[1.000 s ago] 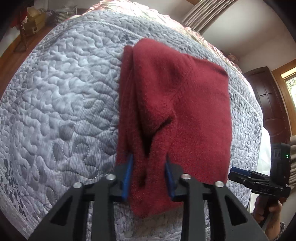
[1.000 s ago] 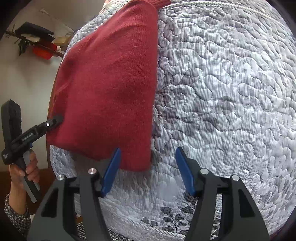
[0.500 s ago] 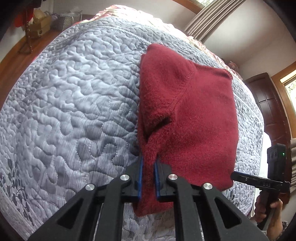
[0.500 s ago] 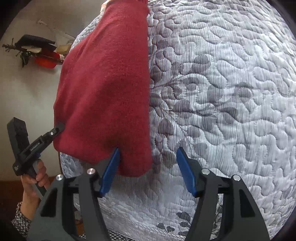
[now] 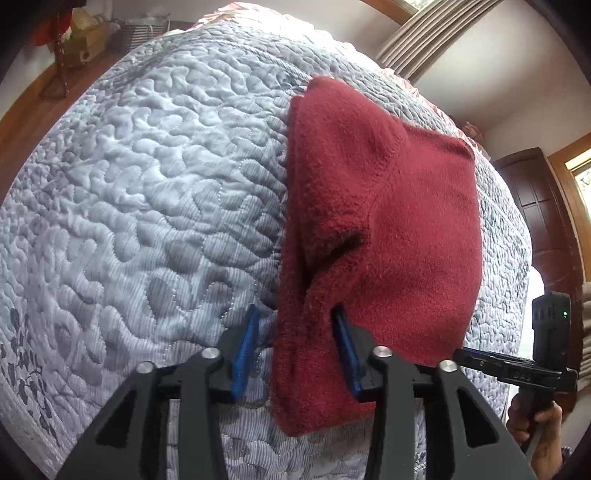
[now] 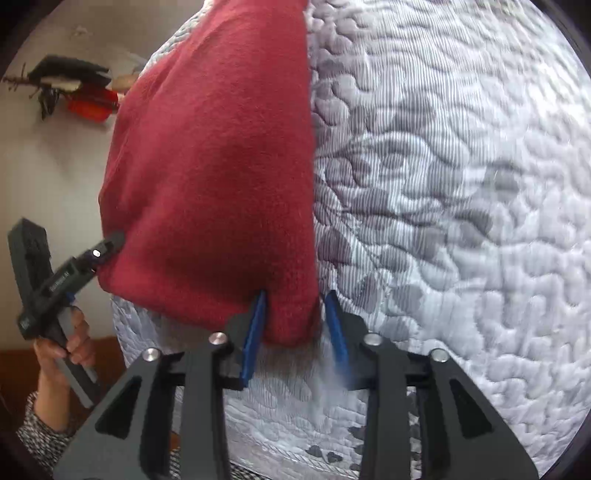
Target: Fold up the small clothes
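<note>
A folded dark red fleece garment [image 5: 388, 221] lies on the grey quilted bed [image 5: 147, 203]. My left gripper [image 5: 295, 350] is open, its blue pads on either side of the garment's near left corner, where a fold gapes. In the right wrist view the same garment [image 6: 214, 166] runs up the left of the quilt [image 6: 443, 184]. My right gripper [image 6: 295, 332] is open but narrowed, straddling the garment's near right corner with the pads close to the cloth. Each gripper shows in the other's view: the right one [image 5: 517, 373] and the left one [image 6: 74, 273], both at the garment's near edge.
The bed's near edge curves just below both grippers. A person's hand [image 5: 535, 421] holds the right gripper's handle. A dark wooden door [image 5: 546, 221] and curtain [image 5: 417, 40] stand beyond the bed. A basket [image 5: 140, 31] and clutter sit on the wooden floor at the far left.
My left gripper had shut on the garment's left corner and has now opened wide again. My right gripper has slid onto the right corner and its fingers have narrowed around it.
</note>
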The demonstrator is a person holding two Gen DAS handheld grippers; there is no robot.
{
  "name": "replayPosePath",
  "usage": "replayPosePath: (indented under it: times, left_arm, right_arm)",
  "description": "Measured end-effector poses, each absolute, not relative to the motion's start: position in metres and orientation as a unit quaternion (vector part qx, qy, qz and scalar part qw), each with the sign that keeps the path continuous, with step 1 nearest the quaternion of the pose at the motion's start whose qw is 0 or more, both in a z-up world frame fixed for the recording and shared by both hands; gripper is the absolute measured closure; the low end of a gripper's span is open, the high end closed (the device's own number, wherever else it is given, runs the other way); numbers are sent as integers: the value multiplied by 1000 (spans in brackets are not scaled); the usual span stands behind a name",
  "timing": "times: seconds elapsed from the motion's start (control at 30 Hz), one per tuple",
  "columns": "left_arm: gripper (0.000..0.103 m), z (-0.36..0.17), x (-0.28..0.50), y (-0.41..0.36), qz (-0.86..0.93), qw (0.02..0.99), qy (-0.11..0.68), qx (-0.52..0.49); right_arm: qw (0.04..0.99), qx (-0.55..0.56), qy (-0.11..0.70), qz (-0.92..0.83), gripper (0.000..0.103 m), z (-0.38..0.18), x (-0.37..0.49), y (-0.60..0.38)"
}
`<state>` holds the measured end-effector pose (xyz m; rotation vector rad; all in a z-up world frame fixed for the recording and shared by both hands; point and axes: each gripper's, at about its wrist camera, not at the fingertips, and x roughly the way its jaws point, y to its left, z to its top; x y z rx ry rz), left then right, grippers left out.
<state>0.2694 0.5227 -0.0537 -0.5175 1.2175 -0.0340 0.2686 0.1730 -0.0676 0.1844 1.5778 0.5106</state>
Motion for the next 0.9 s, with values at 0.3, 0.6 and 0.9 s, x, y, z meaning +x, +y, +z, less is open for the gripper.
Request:
replayPosePath:
  times: [0.3,0.6,0.9]
  left_arm:
    - [32,-18,348,547,-20,813,529,-243]
    - [65,-49,434,546,-31,793,550,-261]
    - [82,-66,412,568,-17,798,537,-271]
  right_arm:
    - [719,62,652,230,44,-22,330,168]
    - [727,52,650,215,44,-29,376,185]
    - [724,52,650,225,41,-43,390,218]
